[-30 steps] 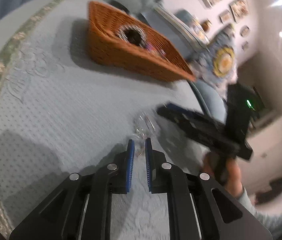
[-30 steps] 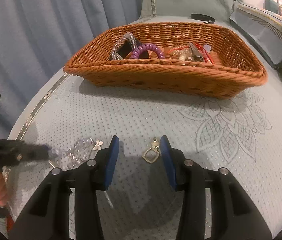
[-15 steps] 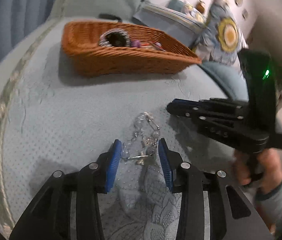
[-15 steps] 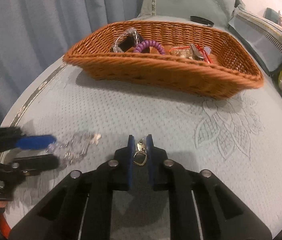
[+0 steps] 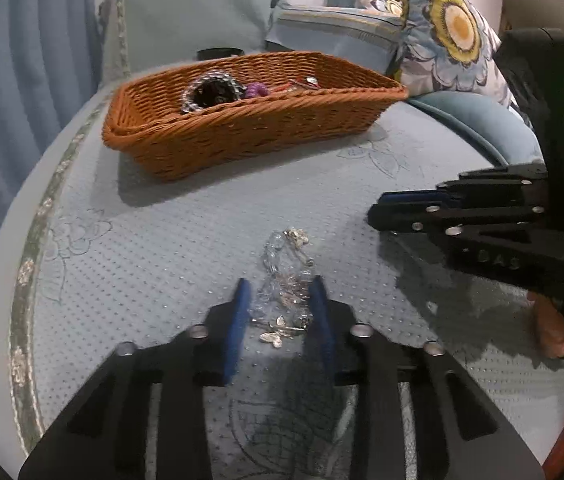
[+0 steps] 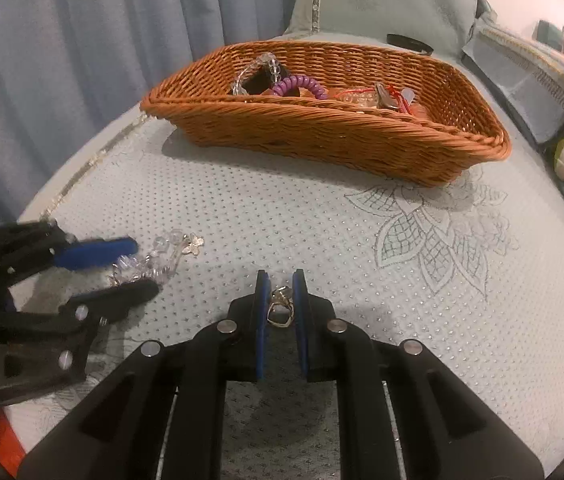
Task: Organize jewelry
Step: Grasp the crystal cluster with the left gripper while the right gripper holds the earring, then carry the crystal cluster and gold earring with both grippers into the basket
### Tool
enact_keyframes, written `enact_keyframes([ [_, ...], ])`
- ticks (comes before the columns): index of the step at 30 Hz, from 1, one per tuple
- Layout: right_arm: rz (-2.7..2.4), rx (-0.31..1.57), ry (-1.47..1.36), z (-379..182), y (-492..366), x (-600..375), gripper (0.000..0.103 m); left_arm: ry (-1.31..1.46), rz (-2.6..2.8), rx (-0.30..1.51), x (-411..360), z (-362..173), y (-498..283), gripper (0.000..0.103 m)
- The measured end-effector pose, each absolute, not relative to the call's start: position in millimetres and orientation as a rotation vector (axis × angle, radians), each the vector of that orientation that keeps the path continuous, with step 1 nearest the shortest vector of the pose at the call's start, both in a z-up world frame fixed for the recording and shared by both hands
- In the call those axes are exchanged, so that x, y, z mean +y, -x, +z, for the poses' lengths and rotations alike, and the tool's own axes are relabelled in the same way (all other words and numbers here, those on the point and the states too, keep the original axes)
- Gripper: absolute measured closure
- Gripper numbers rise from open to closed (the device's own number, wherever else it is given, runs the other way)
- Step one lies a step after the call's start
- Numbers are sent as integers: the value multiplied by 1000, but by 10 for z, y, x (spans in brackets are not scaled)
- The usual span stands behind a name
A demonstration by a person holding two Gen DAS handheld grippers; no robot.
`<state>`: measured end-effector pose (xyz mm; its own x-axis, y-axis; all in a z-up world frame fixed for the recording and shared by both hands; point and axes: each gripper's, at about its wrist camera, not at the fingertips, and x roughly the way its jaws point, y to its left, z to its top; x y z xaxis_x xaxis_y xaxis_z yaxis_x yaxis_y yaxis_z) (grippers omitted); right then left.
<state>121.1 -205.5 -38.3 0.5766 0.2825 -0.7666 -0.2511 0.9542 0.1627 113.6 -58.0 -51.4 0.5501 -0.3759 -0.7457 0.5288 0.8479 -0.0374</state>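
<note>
A clear crystal bracelet with silver charms [image 5: 287,280] lies on the pale blue bedspread between the open fingers of my left gripper [image 5: 280,300]; it also shows in the right wrist view [image 6: 154,258]. My right gripper [image 6: 280,292] is shut on a small gold ring [image 6: 281,309] and holds it just above the spread. From the left wrist view the right gripper [image 5: 402,210] is to the right. A woven orange basket [image 5: 250,136], also in the right wrist view [image 6: 322,136], stands farther back holding a bead bracelet, a purple coil tie and other pieces.
Pillows and a floral cushion [image 5: 446,36] lie behind and right of the basket. A blue curtain [image 6: 82,40] hangs at the left. A black hair band [image 6: 409,45] lies behind the basket. The bed's trimmed edge [image 5: 30,264] curves along the left.
My left gripper opened wide and moved around the crystal bracelet. My right gripper closed on the gold ring and lifted it slightly.
</note>
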Motion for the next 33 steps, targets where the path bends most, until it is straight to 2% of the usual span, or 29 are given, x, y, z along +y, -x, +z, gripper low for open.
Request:
enact_keyframes([
  [1,319,897,-68,-360,-1220,-2104,92,-186,-538,832,-558,-509,-1154,84],
  [7,359,872,-273,-259,-1259,-2470,91,-75,-559,843,-434,-486,-1199,85],
  [11,362,908,-250,-311,-1285,-2411,88,-26,-565,844,-419,-485,-1236,85],
  [14,363,912,-203,-309,-1262,-2279,72,-14,-564,843,-400,-484,-1241,85],
  [15,364,908,-191,-298,-1250,-2254,70,-9,-569,844,-395,-483,-1245,85],
  [21,303,929,16,-378,-1170,-1981,70,11,-579,852,-375,-497,-1267,85],
  [23,275,911,98,-378,-1122,-1879,71,13,-581,853,-361,-500,-1268,85],
  [26,273,896,137,-392,-1088,-1821,90,12,-582,850,-362,-499,-1267,85],
  [29,259,875,171,-372,-1052,-1783,94,13,-582,841,-359,-486,-1262,85],
  [33,265,841,151,-278,-1008,-1830,95,33,-591,804,-332,-417,-1232,85],
])
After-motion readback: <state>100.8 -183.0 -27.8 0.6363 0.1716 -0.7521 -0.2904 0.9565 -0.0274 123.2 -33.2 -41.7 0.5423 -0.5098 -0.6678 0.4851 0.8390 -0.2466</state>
